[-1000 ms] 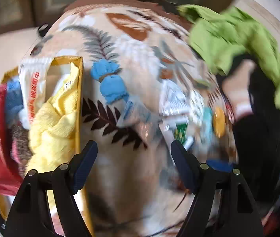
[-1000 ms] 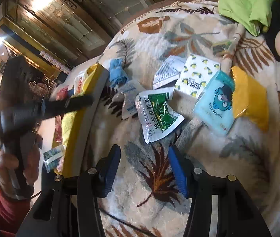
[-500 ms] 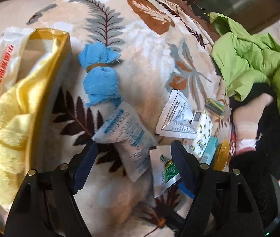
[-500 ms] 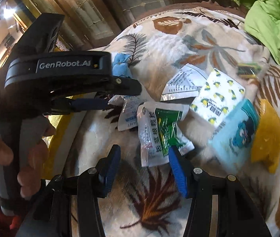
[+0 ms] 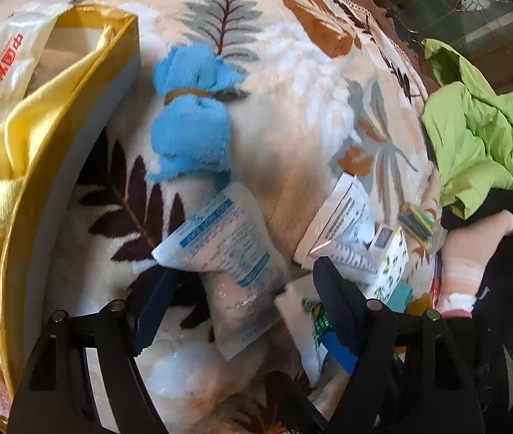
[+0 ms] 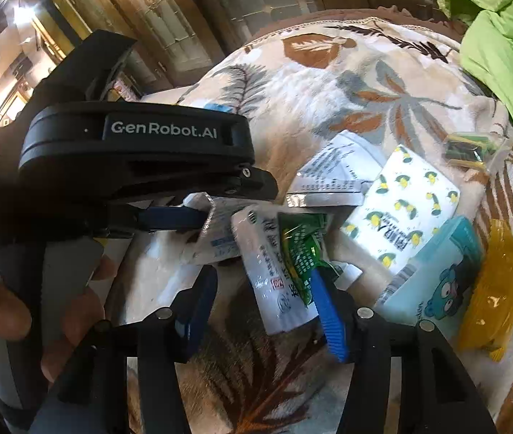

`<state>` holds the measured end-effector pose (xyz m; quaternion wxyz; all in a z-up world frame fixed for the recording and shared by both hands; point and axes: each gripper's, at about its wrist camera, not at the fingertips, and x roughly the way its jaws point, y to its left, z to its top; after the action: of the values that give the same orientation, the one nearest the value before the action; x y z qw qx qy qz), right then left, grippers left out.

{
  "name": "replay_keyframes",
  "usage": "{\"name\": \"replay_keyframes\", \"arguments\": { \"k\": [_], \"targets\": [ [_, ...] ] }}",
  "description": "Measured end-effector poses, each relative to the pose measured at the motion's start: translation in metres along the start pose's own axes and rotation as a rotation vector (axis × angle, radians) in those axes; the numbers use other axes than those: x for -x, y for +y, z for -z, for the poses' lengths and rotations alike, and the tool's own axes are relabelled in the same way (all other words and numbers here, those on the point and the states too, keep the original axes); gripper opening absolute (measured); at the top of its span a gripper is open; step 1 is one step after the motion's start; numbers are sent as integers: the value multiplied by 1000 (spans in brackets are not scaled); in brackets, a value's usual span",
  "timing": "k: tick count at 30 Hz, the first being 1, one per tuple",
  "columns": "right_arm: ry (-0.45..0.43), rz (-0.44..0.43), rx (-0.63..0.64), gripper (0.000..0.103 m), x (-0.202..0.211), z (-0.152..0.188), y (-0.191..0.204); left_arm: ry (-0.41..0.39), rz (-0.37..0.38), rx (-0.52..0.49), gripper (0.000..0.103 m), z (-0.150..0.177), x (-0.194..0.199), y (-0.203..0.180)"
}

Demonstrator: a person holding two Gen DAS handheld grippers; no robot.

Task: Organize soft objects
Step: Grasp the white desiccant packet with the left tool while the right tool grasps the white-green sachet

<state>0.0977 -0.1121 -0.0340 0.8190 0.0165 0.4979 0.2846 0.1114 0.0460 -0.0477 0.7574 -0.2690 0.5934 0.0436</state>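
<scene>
Both tongs, left [image 5: 245, 303] and right [image 6: 261, 302], gape apart around one packet each, the left's clear pouch [image 5: 233, 260] lying lengthwise away from the camera.

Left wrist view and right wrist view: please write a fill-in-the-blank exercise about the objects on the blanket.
1. The tied terry cloth bundle is ___ in colour.
2. The left gripper straddles a clear packet with ___ printing.
3. The jaws of the right gripper stand ___.

Missing words: blue; blue; open
</scene>
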Motion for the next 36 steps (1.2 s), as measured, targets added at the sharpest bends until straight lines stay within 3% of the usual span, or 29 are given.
{"name": "replay_keyframes", "arguments": {
  "k": [5,13,15,18,24,29,34,36],
  "targets": [
    [-1,7,4,58,1,-7,-5,-5,-8,22,83,-2,-5,-3],
    [74,-8,55,60,-17,-28,1,7,-41,26,83,-2,-9,-7],
    [53,0,66,60,-12,-28,3,12,-35,33,83,-3,-7,-5],
    [7,-5,107,73,-4,-31,6,-1,-13,78,83,-3,-5,5],
    [119,-14,161,73,-35,-36,10,-13,-47,66,83,2,-6,2],
    [115,20,158,34,-40,-28,5,4,-34,72,83,0,-7,5],
    [88,-6,72,31,-12,-6,-7,-11,9,95,83,5,-2,15],
    [71,-12,47,31,-1,2,-10,-9,-6,73,82,7,-3,14]
  ]
}}
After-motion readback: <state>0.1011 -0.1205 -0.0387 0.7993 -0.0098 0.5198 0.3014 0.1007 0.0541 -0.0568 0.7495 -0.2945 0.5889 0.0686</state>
